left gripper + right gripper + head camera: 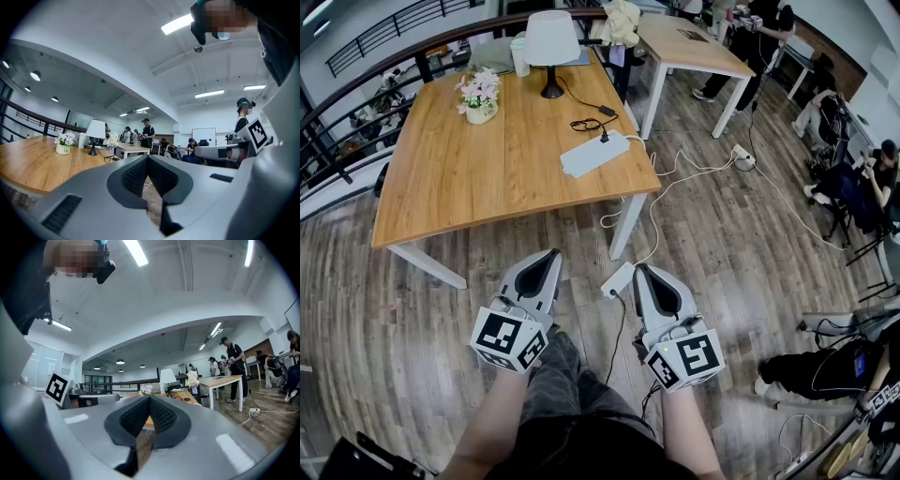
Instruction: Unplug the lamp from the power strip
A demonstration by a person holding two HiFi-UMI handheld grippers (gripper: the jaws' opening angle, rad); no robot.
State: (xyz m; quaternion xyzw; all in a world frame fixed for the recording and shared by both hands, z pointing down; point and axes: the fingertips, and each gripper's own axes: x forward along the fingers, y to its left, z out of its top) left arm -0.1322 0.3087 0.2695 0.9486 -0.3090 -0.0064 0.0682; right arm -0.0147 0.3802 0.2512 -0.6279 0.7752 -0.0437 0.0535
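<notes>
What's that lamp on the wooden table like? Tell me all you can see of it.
The lamp stands upright near the far edge of the wooden table. It has a white tapered shade on a slim dark stem and round dark foot. A black cord runs from its foot toward the white power strip.

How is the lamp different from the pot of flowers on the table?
The lamp is taller than the pot of flowers. The lamp has a plain white shade on a dark stand; the pot of flowers is pale with pinkish blooms. A black cord runs from the lamp, none from the pot of flowers. Both stand upright on the wooden table.
</notes>
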